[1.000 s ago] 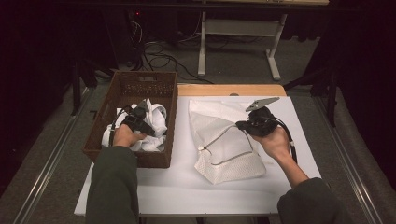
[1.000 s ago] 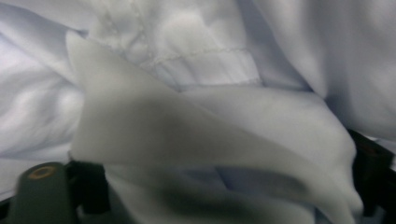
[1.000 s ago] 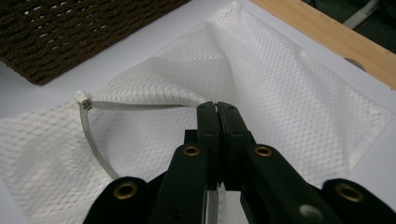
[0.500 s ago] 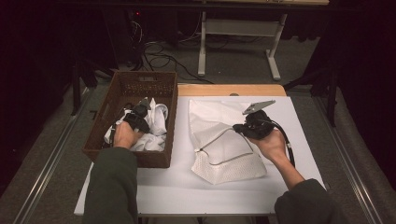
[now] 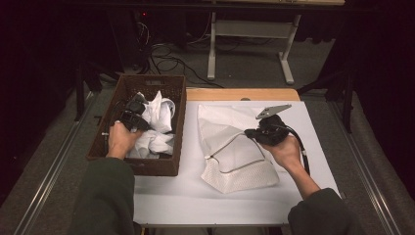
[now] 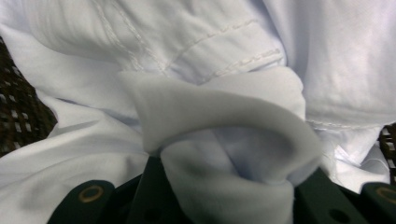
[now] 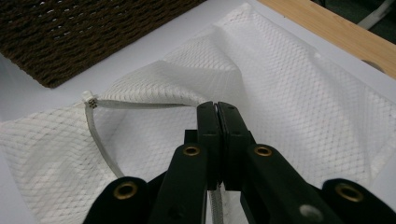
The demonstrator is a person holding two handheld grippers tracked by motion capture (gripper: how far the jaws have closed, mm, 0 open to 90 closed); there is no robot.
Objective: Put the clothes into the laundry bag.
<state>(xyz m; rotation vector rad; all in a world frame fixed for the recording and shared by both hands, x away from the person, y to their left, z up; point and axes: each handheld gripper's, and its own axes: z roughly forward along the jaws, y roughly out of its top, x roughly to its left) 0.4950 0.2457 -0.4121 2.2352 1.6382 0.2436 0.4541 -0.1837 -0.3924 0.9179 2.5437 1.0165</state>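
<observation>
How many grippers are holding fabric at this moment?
2. The left gripper is clamped on a fold of white cloth over the basket. The right gripper is shut on the zipper edge of the mesh bag on the table.

left tool [image 6: 229, 186] tips buried in white cloth [image 6: 224, 121]

The high camera hangs above the person's side of the counter [image 5: 171, 200], looking forward and down. One camera rides the left gripper [image 5: 131, 116], pressed right up against white cloth [image 6: 219, 116] in the wicker basket [image 5: 147, 166]. Another rides the right gripper [image 7: 217, 112], close over the mesh laundry bag [image 7: 289, 93]; it shares bag and basket corner with the high view.
</observation>
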